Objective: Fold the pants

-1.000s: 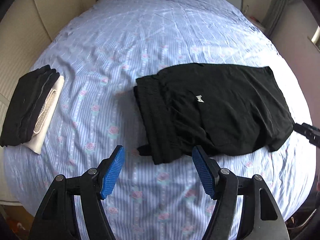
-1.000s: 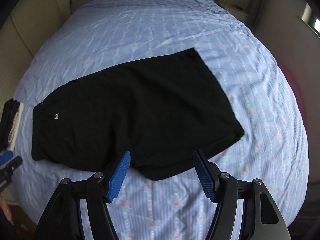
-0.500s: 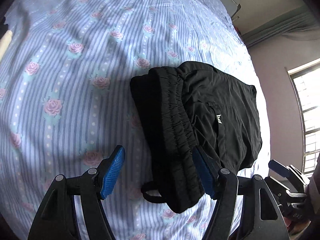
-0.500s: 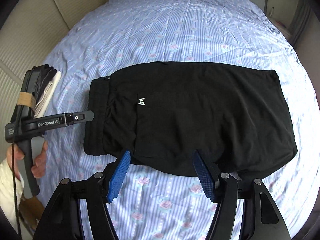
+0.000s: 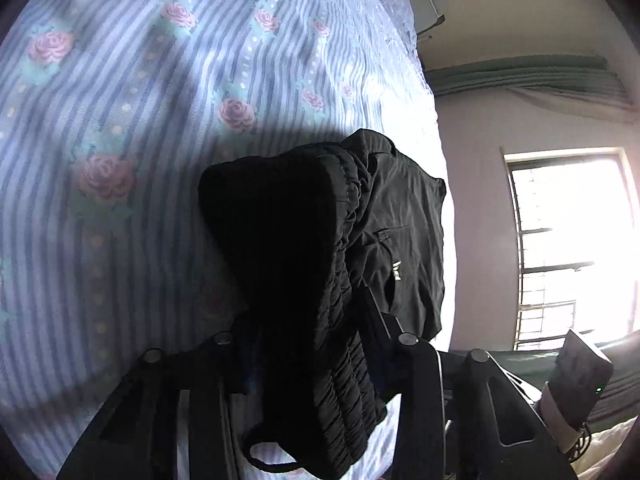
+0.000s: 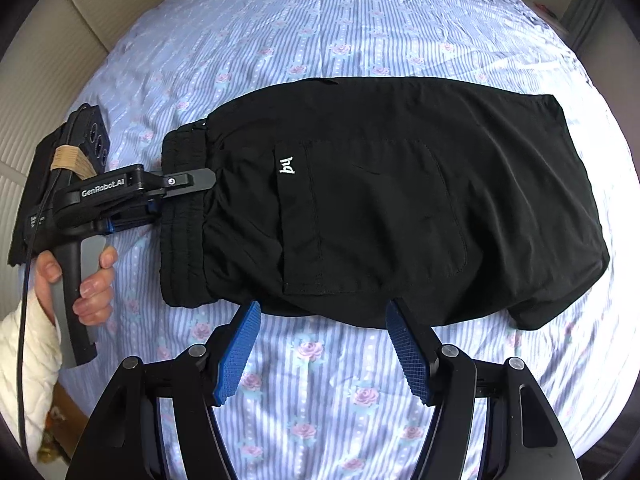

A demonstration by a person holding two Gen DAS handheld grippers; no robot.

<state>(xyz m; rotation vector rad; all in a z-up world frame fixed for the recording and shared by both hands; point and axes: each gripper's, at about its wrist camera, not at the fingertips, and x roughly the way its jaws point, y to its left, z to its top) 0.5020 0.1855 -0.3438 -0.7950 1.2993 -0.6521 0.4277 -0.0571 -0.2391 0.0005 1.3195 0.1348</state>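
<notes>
Black pants (image 6: 400, 200), folded in half, lie across the striped floral bedsheet (image 6: 320, 20), waistband (image 6: 182, 224) to the left, white logo facing up. My left gripper (image 6: 188, 196) has its fingers around the elastic waistband (image 5: 316, 320); in the left wrist view the band fills the gap between them and hides the pads. My right gripper (image 6: 322, 354) is open and empty, hovering just in front of the pants' near edge, its blue pads (image 6: 238, 354) clear of the cloth.
A stack of folded dark clothes (image 6: 36, 184) lies at the bed's left edge behind my left hand. A padded headboard (image 6: 60, 40) runs along the left. A window (image 5: 572, 248) and wall are beyond the bed's right side.
My left gripper has moved in onto the waistband, which now sits between its fingers. My right gripper has come closer to the pants' near edge.
</notes>
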